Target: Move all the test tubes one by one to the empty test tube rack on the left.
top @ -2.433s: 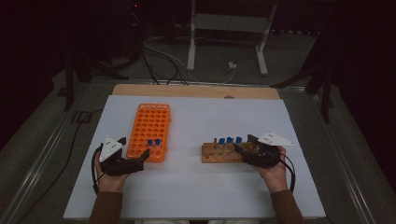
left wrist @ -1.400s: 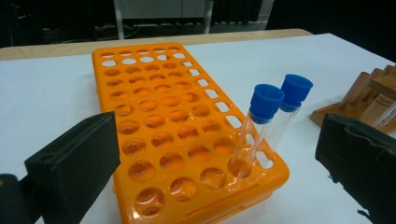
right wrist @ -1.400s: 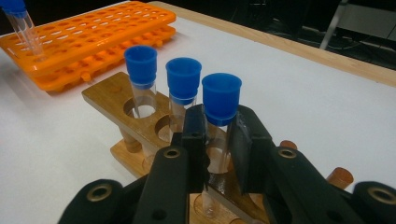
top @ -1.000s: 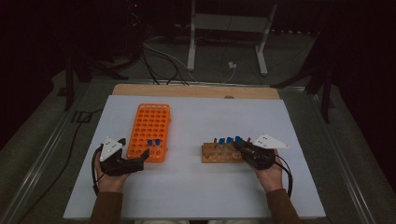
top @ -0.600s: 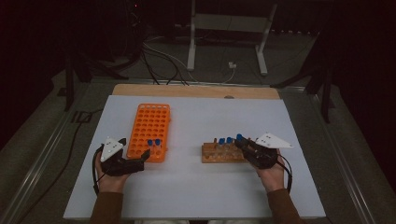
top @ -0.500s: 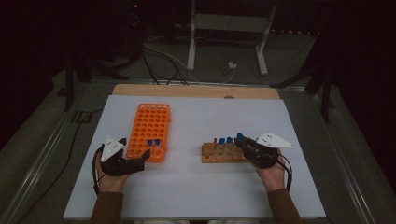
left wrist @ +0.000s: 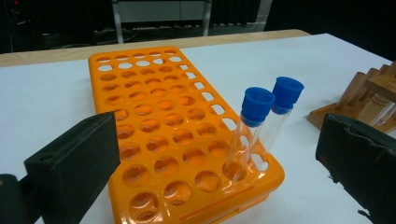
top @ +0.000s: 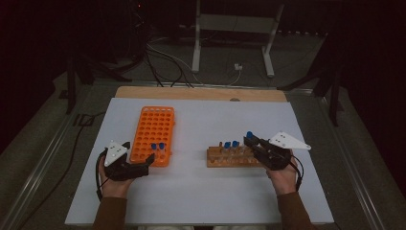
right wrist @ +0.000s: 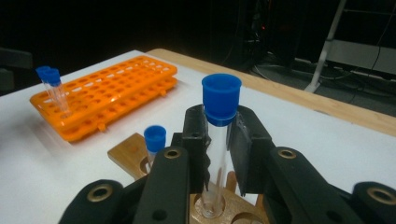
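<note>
My right gripper [top: 250,141] [right wrist: 218,135] is shut on a clear test tube with a blue cap [right wrist: 221,99] [top: 249,135]. The tube stands upright, its lower end still in a hole of the wooden rack [top: 229,158] [right wrist: 128,158]. Other blue-capped tubes [top: 231,144] [right wrist: 154,138] stand in that rack. The orange rack [top: 155,128] [left wrist: 154,116] [right wrist: 105,95] holds two blue-capped tubes [top: 158,146] [left wrist: 256,105] at its near right corner. My left gripper [top: 139,154] [left wrist: 217,144] rests open on the table at the orange rack's near end, its jaws wide on either side of that corner.
The racks sit on a white table top [top: 206,191]. A wooden strip [top: 201,93] runs along its far edge. Beyond it stand a metal frame's legs [top: 196,48] and loose cables [top: 163,57] on the dark floor.
My right gripper has risen a little with the tube, so its cap now stands above the other caps in the wooden rack. The left gripper has not moved.
</note>
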The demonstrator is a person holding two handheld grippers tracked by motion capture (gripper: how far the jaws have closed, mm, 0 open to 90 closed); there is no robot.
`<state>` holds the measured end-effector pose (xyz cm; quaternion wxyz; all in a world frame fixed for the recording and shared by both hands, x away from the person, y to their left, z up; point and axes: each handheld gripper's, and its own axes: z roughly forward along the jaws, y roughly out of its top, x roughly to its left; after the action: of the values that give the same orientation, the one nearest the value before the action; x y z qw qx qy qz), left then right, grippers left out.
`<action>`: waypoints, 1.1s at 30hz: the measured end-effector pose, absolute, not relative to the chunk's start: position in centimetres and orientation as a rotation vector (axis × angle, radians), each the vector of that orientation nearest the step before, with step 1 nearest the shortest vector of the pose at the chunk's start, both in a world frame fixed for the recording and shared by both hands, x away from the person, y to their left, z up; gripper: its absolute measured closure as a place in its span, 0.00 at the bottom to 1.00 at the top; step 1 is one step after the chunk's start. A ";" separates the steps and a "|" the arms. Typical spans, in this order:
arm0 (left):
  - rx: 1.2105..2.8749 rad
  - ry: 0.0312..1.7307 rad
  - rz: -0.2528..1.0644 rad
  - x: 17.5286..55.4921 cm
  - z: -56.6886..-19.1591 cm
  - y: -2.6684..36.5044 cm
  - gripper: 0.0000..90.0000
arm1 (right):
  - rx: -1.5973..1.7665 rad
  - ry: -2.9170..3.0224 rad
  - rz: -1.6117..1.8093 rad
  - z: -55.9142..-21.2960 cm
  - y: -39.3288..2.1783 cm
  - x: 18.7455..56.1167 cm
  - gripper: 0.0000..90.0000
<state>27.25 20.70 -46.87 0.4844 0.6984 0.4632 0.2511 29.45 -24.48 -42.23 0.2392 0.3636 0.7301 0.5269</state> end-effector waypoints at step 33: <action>1.687 1.073 0.629 26.7 -45.7 19.1 0.01 | 0.866 2.108 1.536 -40.9 -20.5 28.4 0.85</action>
<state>26.75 19.11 -45.68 0.4993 0.6974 0.4435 0.2600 28.40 -20.53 -40.87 0.1955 0.3091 0.7521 0.5482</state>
